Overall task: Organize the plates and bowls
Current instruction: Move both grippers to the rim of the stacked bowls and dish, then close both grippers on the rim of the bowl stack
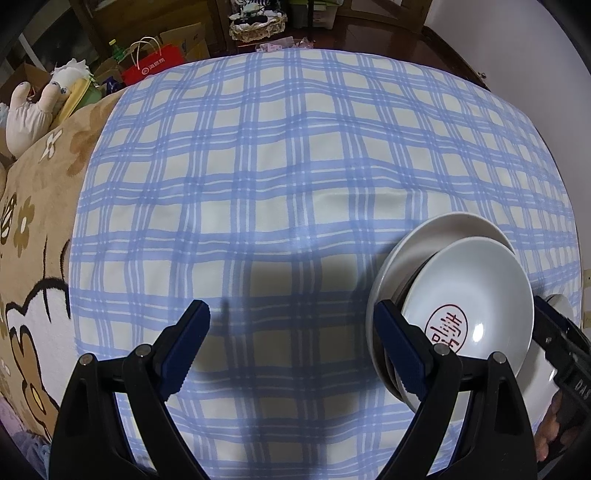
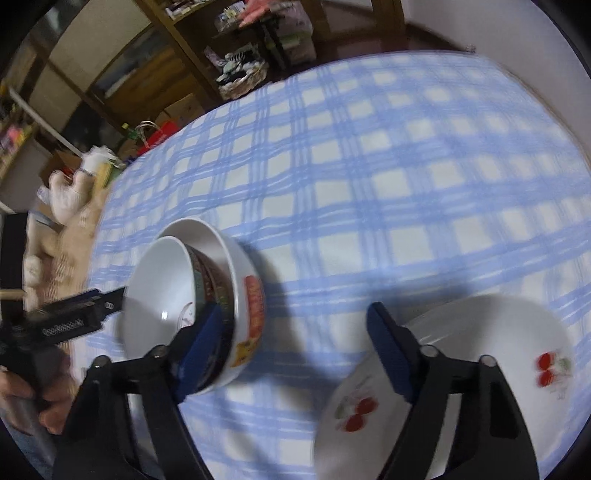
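Observation:
Two nested bowls sit on the plaid cloth: a white inner bowl point(image 1: 469, 288) point(image 2: 162, 284) with a red seal inside, tilted in a larger white bowl point(image 1: 432, 232) point(image 2: 245, 284) with red and yellow decoration. My left gripper point(image 1: 291, 325) is open over bare cloth, its right finger against the stack's left side. My right gripper point(image 2: 295, 325) is open too; its left finger lies over the dark outside of the inner bowl, and I cannot tell whether they touch. Its right finger hangs over two overlapping cherry-printed plates point(image 2: 498, 332). This view is blurred.
The blue plaid tablecloth point(image 1: 277, 166) covers the table. A beige flowered blanket point(image 1: 40, 206) and a plush toy point(image 1: 26, 118) lie at the left. Beyond the far edge are a red paper bag point(image 1: 153, 66), a basket point(image 1: 256, 22) and wooden shelves point(image 2: 177, 33). A hand point(image 2: 22, 398) holds the left gripper.

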Demonstrator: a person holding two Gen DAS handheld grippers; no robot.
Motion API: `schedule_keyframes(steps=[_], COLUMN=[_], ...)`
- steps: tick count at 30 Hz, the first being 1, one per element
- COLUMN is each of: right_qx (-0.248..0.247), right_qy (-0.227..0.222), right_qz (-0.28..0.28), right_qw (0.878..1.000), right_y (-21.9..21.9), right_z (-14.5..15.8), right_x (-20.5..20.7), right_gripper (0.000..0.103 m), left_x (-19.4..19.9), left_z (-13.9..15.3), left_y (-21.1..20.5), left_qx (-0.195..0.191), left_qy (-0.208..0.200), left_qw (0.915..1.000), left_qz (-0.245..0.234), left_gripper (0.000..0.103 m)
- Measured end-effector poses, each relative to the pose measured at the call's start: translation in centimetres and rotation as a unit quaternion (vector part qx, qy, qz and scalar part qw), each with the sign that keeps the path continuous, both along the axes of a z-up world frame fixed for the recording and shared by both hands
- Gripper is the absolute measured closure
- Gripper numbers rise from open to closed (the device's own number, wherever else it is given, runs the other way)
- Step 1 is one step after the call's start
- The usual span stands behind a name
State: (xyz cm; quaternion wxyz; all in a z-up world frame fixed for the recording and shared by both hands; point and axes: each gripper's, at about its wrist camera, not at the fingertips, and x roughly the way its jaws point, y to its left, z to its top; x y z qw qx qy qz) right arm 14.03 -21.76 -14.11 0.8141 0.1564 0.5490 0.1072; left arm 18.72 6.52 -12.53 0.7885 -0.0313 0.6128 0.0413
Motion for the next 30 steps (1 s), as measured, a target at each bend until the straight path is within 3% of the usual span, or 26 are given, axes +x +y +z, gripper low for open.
schedule_keyframes(steps=[2, 8, 10, 17, 21, 27, 30], right_qx=[-0.005, -0.008, -0.024, -0.027, -0.032, -0.036, -0.038], right_qy=[-0.003, -0.007, 0.002, -0.009, -0.016, -0.017, -0.018], right_qz=[0.005, 0.009, 0.022, 0.017, 0.017, 0.014, 0.010], right_qw=[1.000, 1.000, 0.999, 0.999, 0.999, 0.999, 0.999], right_y=[0.2, 0.8, 1.5, 1.9, 2.0, 2.2, 2.2], right_z=[0.0, 0.5, 0.1, 0.3, 0.3, 0.2, 0.2], right_x=[0.1, 0.0, 0.0, -0.3, -0.4, -0.3, -0.3], right_gripper=[0.023, 0.046, 0.062, 0.069, 0.069, 0.069, 0.069], left_x=[0.1, 0.3, 0.3, 0.4, 0.2, 0.2, 0.3], left_z=[0.1, -0.1, -0.4, -0.4, -0.4, -0.2, -0.3], left_y=[0.2, 0.2, -0.3, 0.0, -0.5, -0.5, -0.6], left_qx=[0.002, 0.004, -0.002, 0.001, -0.007, -0.055, -0.082], left_qy=[-0.002, -0.008, -0.001, -0.007, -0.012, -0.007, -0.008], left_qw=[1.0000, 0.9999, 0.9999, 0.9998, 0.9996, 0.9982, 0.9962], left_qz=[0.000, -0.009, -0.013, -0.016, -0.023, -0.024, -0.027], left_gripper=[0.014, 0.014, 0.013, 0.014, 0.027, 0.048, 0.067])
